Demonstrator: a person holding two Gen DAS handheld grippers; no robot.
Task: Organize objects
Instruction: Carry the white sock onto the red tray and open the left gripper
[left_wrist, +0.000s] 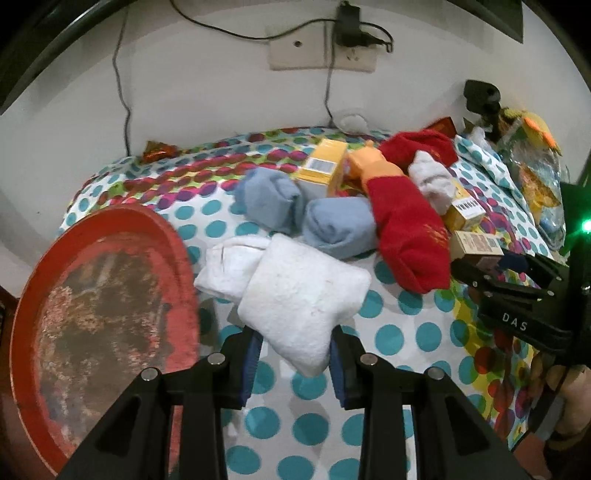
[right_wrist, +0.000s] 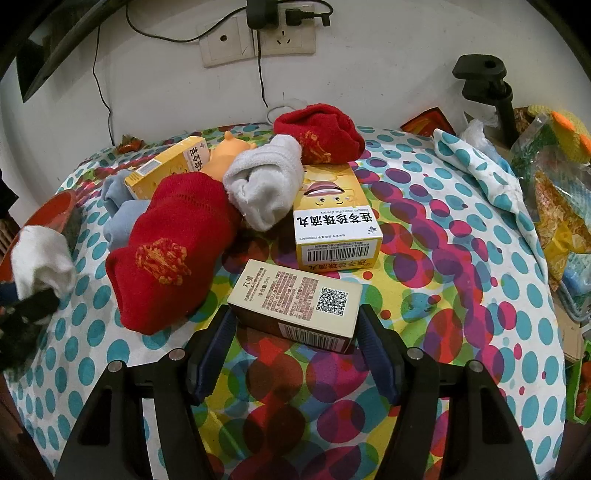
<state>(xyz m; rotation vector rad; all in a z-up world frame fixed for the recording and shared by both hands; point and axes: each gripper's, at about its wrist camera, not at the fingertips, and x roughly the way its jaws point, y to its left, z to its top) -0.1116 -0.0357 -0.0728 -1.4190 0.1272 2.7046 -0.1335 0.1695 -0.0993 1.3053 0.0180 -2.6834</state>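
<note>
The left claw (left_wrist: 293, 356) pinches a white sock (left_wrist: 301, 301). The right claw (right_wrist: 295, 341) is open wide around a tan box (right_wrist: 295, 304), not squeezing it.

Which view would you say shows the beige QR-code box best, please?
The right wrist view: the beige QR-code box lies whole between the open fingers. The left wrist view shows only part beside the right gripper.

A home: rolled socks (right_wrist: 170, 254) and medicine boxes (right_wrist: 334, 218) on a dotted tablecloth (right_wrist: 424, 236) (wall socket (right_wrist: 258, 40) behind).
</note>
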